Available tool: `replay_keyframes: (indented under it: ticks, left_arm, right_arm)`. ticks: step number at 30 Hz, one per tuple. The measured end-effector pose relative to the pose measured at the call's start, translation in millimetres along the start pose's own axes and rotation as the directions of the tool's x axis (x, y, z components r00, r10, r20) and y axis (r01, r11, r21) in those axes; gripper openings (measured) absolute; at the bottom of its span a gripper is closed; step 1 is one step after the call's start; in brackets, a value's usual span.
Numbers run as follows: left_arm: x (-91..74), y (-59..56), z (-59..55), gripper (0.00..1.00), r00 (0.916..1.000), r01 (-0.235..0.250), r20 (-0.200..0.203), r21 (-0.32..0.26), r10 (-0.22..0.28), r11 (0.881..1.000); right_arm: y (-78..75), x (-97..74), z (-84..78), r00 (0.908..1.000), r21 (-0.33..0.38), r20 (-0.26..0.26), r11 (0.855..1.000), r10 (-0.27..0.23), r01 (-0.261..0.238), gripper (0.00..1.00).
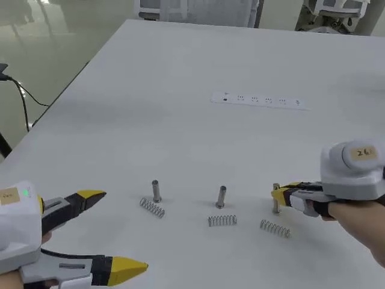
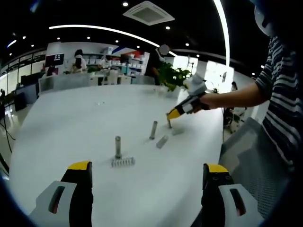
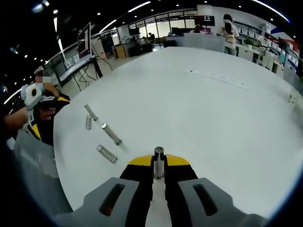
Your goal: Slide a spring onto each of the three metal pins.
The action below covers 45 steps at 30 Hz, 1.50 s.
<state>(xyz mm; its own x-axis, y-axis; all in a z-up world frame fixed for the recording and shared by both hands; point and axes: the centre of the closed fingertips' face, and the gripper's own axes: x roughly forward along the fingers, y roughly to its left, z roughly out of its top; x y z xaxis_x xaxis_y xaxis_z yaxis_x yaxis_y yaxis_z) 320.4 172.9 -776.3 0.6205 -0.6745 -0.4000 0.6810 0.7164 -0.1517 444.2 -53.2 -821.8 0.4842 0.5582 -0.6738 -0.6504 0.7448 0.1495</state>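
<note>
L gripper (image 1: 120, 229) jaws wide, empty, well apart from work. R gripper (image 1: 278, 194) jaws clamp upright R pin (image 3: 158, 163); its spring (image 1: 275, 228) lies flat on counter (image 1: 180, 108) just beside, nearside, axis crosswise.

Three metal pins (image 1: 156, 191) (image 1: 221, 197) (image 1: 276, 201), three springs (image 1: 152, 208) (image 1: 222, 221) (image 1: 275, 228), two grippers (image 1: 120, 229) (image 1: 277, 192), one power strip (image 1: 258, 100), one table (image 1: 180, 138).
</note>
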Motion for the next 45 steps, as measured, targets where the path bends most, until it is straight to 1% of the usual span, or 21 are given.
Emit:
replay_keyframes:
  ticks: [4,9,20,22,25,29,37,45]
  left_arm:
    - [0.8,-0.3,0.8,0.94,1.0,0.004,-0.002,0.003,-0.004,1.0]
    - [1.2,0.2,1.6,0.94,0.9999,0.009,-0.005,0.004,-0.009,1.0]
    - [0.7,0.4,1.4,0.94,0.9999,0.012,-0.004,0.004,-0.012,1.0]
    - [0.3,0.4,0.8,0.94,0.9999,0.011,-0.005,0.003,-0.011,1.0]
    - [0.0,-0.6,-1.0,0.94,0.9998,0.014,-0.011,-0.001,-0.014,1.0]
    - [-0.4,-2.0,0.1,0.94,0.9999,0.015,-0.005,0.002,-0.015,1.0]
    - [-2.2,-0.8,-1.9,0.94,0.9999,0.009,-0.008,-0.001,-0.009,1.0]
    - [-2.3,-1.2,-1.2,0.94,0.9999,0.009,-0.006,-0.002,-0.009,1.0]
  right_arm:
    - [0.0,-3.4,-1.8,1.0,-0.006,0.003,1.0,-0.002,0.002,0.05]
    - [-1.7,-6.0,-4.6,1.0,-0.031,0.0,1.0,-0.005,0.005,0.05]
    - [2.3,-10.8,-8.9,0.9999,-0.07,-0.008,0.998,-0.012,0.011,0.05]
    - [2.7,-11.4,-9.9,0.9998,-0.092,-0.013,0.996,-0.014,0.012,0.05]
    - [2.9,-11.4,-10.1,0.9997,-0.107,-0.017,0.994,-0.015,0.013,0.05]
    - [5.8,-11.2,-11.5,0.9998,-0.125,-0.02,0.992,-0.009,0.007,0.05]
    - [7.1,-11.6,-11.4,0.9998,-0.124,-0.02,0.992,-0.005,0.003,0.06]
    - [7.1,-12.6,-9.4,1.0,-0.121,-0.008,0.993,-0.002,0.001,0.1]
